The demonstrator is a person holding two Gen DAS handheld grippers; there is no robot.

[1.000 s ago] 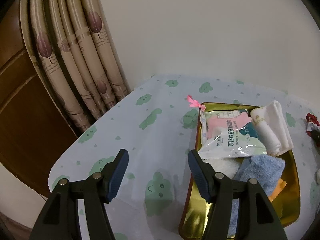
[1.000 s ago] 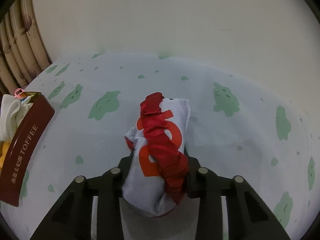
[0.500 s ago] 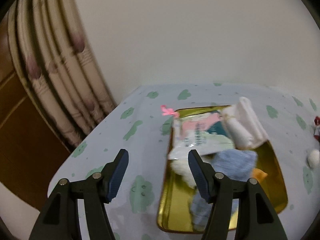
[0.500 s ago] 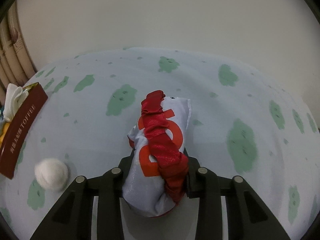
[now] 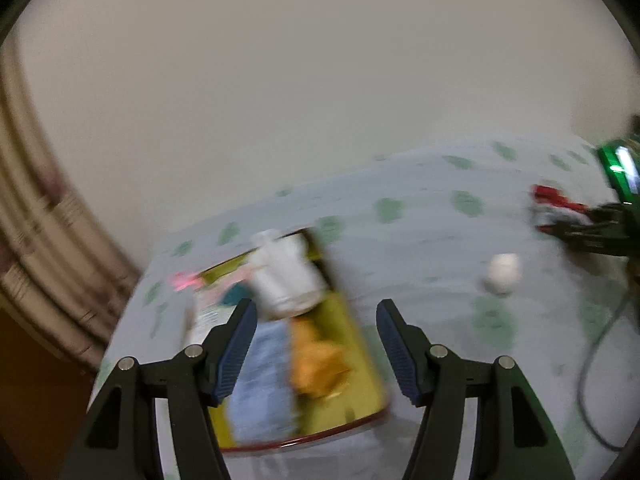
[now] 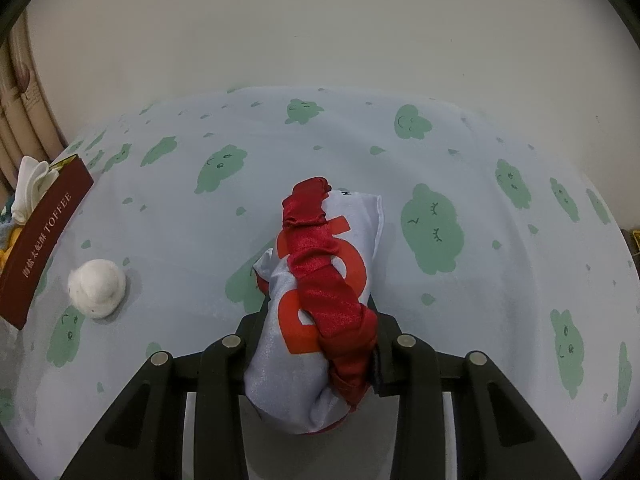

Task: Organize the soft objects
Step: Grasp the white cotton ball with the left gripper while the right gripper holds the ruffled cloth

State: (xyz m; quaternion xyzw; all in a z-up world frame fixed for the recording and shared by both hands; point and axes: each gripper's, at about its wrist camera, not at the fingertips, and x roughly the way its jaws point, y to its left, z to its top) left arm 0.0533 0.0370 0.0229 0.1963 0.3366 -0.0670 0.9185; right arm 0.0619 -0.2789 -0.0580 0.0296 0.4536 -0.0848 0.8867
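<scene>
My right gripper (image 6: 320, 320) is shut on a white cloth bundle with orange print and a red satin band (image 6: 320, 280), held over the cloud-print tablecloth. A white fluffy ball (image 6: 97, 288) lies on the cloth to its left, beside the dark red toffee tin (image 6: 40, 240). In the blurred left wrist view my left gripper (image 5: 316, 344) stands open above the gold inside of the tin (image 5: 344, 364), which holds a white rolled towel (image 5: 286, 280), a blue cloth (image 5: 260, 380), an orange cloth (image 5: 318, 360) and a packet. Far right there, the right gripper with the red-and-white bundle (image 5: 554, 204) and the white ball (image 5: 503, 272) show.
A curtain (image 5: 36, 208) hangs at the left beyond the table edge. A cable (image 5: 596, 344) trails over the tablecloth at the right. A plain wall stands behind the table. A green lit object (image 5: 622, 168) shows at the far right.
The left gripper has swung right and rolled, so the tin now lies under and between its fingers and the view blurs. The right gripper moved with its bundle; the white ball came into view at left.
</scene>
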